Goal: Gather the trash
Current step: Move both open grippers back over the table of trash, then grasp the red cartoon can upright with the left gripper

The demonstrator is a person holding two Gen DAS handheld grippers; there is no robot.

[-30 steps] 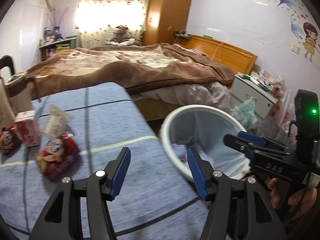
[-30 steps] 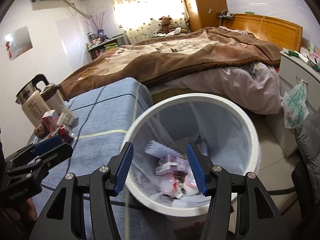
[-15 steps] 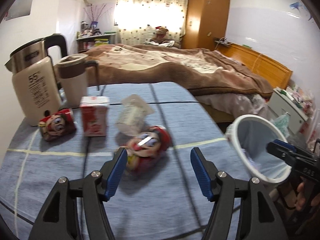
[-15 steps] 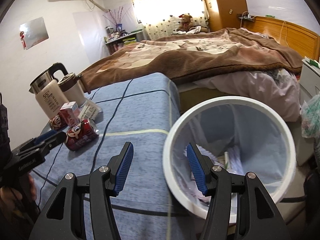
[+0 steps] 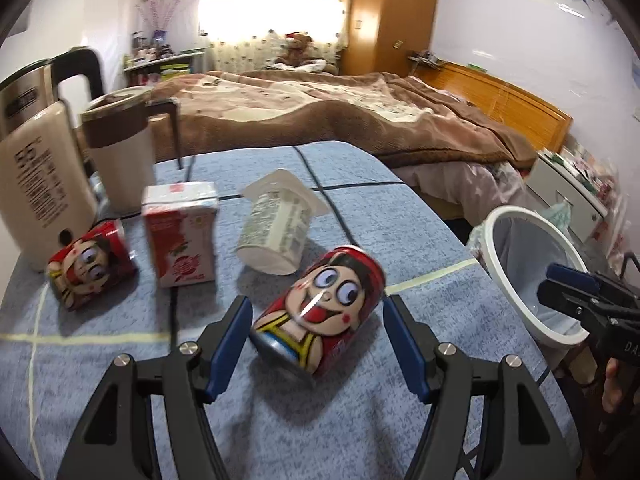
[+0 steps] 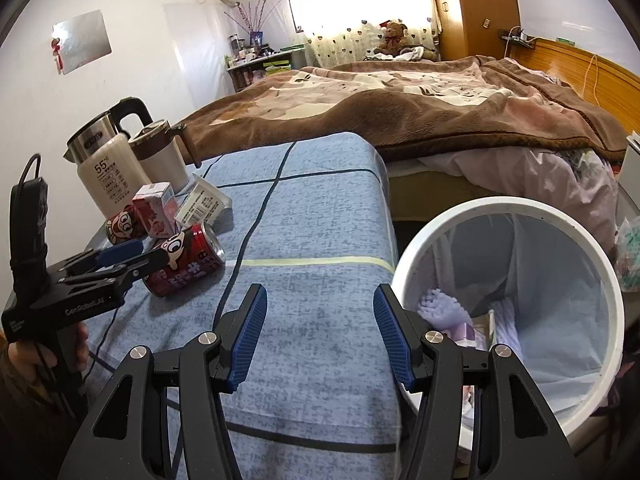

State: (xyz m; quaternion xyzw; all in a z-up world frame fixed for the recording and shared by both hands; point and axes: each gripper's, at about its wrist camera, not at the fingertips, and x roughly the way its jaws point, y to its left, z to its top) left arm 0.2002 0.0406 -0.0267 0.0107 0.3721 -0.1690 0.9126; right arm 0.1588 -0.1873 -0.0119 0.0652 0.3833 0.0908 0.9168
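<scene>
A red cartoon can lies on its side on the blue tablecloth. My left gripper is open, its fingers on either side of the can, apart from it. Behind lie a tipped white yogurt cup, a red-and-white carton and a second red can. The white bin with a liner and trash inside stands off the table's right edge. My right gripper is open and empty above the table edge beside the bin. The can also shows in the right wrist view.
A cream kettle and a brown-lidded jug stand at the table's back left. A dark cable runs across the cloth. A bed with a brown blanket lies behind, a nightstand at right.
My left gripper has swung left from the bin to the table and closed in on the red can. My right gripper has drawn back and left from over the bin.
</scene>
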